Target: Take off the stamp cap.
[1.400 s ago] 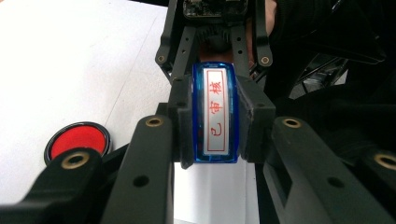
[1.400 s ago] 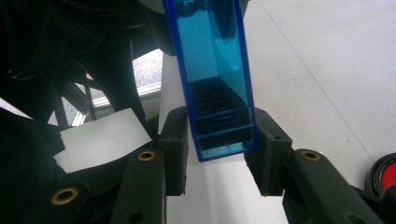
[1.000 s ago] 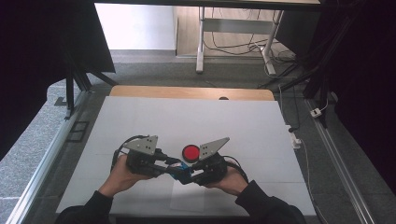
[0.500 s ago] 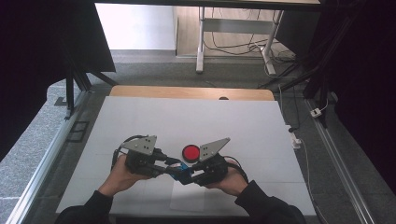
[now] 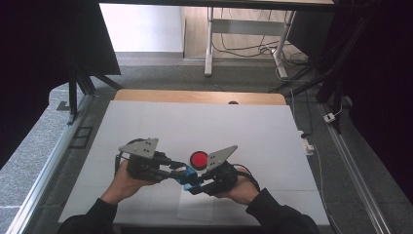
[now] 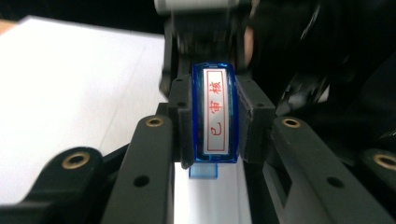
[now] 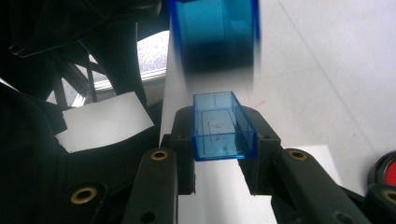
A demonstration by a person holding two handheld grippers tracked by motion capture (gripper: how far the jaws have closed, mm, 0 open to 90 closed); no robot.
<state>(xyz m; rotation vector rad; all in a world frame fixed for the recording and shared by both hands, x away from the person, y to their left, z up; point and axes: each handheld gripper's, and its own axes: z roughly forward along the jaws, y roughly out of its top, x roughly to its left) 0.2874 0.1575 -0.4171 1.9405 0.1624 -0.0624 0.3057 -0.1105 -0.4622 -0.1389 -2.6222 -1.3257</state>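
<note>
Low at the middle of the table the two grippers meet tip to tip. My left gripper (image 5: 179, 172) (image 6: 215, 122) is shut on a blue stamp body (image 6: 215, 114) with a white label in red characters. My right gripper (image 5: 196, 185) (image 7: 223, 142) is shut on a clear blue open cap (image 7: 223, 126). In the right gripper view the stamp body (image 7: 212, 32) hangs blurred just beyond the cap, apart from it. The blue pieces (image 5: 186, 175) lie between both hands in the high view. A round red ink pad (image 5: 198, 159) (image 7: 386, 168) sits on the table just behind the grippers.
The white table top (image 5: 195, 122) stretches wide to the back, ending at a wooden strip (image 5: 199, 96). A white paper sheet (image 5: 195, 210) lies under the hands near the front edge. Metal rails (image 5: 44, 161) run along both sides, and cables trail on the floor at right.
</note>
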